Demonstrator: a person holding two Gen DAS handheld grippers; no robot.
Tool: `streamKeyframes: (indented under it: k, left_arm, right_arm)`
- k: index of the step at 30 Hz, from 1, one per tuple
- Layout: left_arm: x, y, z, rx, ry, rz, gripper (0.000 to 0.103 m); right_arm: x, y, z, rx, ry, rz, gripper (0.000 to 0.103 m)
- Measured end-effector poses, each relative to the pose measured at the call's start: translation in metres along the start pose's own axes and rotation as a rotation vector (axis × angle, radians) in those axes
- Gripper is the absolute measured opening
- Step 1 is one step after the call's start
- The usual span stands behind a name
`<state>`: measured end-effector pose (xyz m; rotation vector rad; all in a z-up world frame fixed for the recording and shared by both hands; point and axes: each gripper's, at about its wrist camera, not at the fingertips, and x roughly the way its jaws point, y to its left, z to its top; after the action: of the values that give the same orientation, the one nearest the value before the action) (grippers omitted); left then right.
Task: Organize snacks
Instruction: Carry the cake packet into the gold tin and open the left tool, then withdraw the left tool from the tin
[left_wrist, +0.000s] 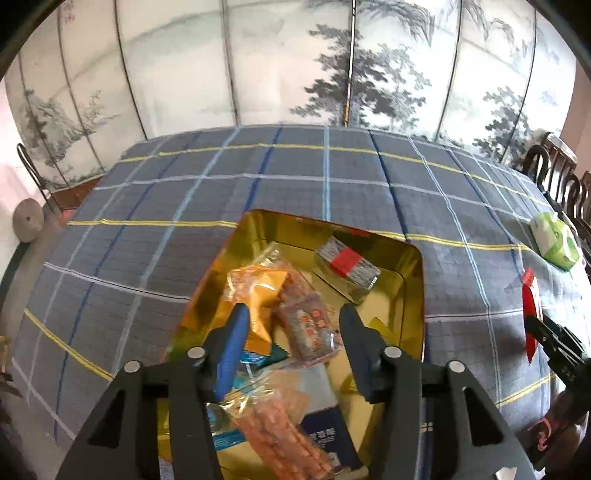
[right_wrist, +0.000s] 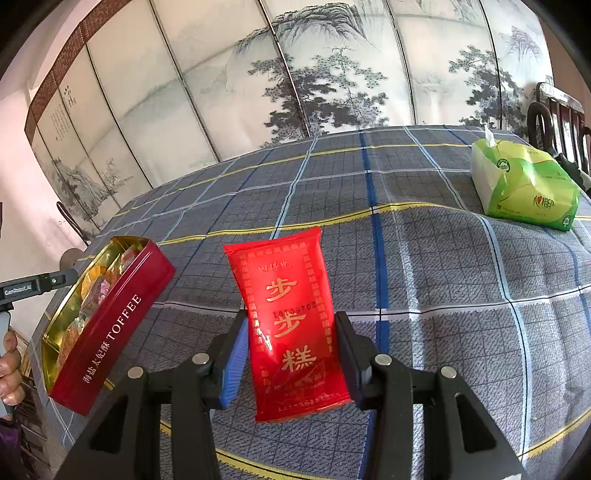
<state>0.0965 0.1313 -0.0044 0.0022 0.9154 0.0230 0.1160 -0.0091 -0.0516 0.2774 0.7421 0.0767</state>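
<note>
While the left gripper (left_wrist: 291, 325) is held with fingers released above the toffee tin (left_wrist: 413, 280), an orange snack packet (left_wrist: 258, 295) lies inside just beside its blue pad. A red cake packet (right_wrist: 295, 325) is grasped by the right gripper (right_wrist: 291, 339), the tin at nine o'clock, a tissue pack (right_wrist: 524, 184) at two o'clock on the plaid-covered surface (right_wrist: 443, 280).

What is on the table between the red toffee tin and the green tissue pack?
Only the red snack packet, held off the checked cloth by the right gripper; the right wrist view shows tin and tissue pack.
</note>
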Motion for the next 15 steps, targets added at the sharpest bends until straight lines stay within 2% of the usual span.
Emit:
streamKeyframes:
  k: [9,15]
  left_arm:
    - [-0.025,0.000,-0.004,0.018,-0.050,0.042,0.062]
    - [-0.037,0.002,-0.011,0.018,-0.063,0.061,0.065]
  right_arm:
    - [0.000,-0.001,0.000,-0.001,-0.001,0.000,0.045]
    - [-0.001,-0.001,0.000,-0.001,-0.003,0.000,0.045]
